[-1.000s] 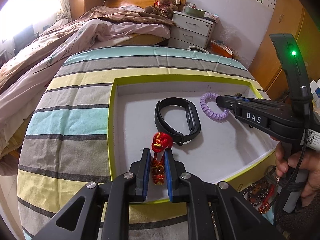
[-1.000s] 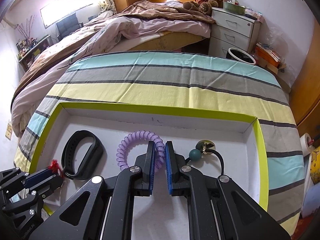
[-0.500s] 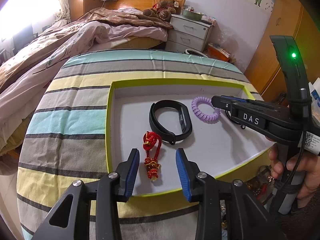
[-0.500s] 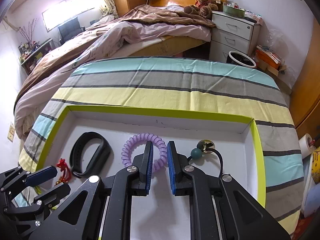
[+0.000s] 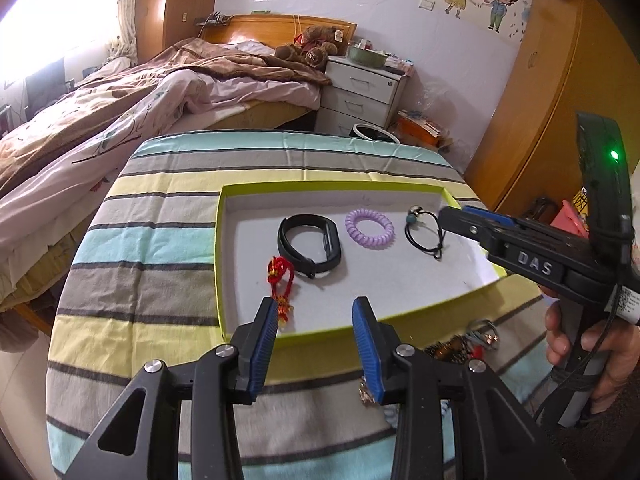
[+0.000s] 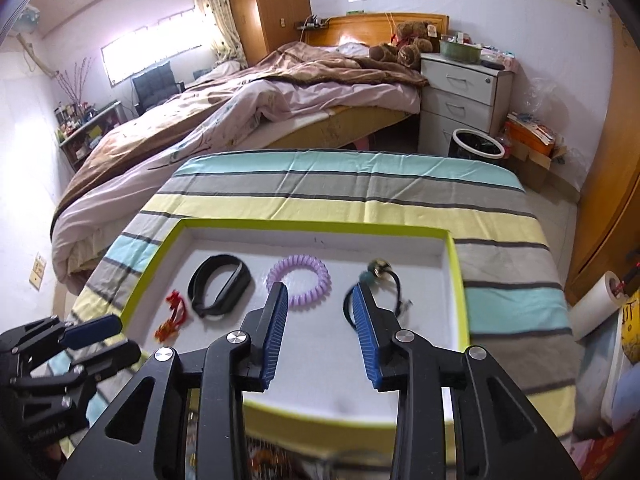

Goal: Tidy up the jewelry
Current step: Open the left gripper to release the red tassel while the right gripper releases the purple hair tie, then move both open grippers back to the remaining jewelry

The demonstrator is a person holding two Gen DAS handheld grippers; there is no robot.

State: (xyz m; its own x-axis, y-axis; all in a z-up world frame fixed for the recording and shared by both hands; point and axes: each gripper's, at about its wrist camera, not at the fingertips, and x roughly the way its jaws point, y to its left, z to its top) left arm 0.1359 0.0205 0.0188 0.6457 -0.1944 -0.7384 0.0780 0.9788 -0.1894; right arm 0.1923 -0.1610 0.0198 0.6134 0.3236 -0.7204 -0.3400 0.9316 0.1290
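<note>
Both tongs (image 5: 316,340) (image 6: 320,336) have opened, released; only left view shows loose jewelry (image 5: 460,344) outside tray (image 5: 248,196).

Window (image 6: 152,56) glare, blurred fisheye edges

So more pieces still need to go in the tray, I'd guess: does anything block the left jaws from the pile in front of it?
Nothing visible does. The left gripper is open, and the loose jewelry lies just right of it, outside the tray.
</note>
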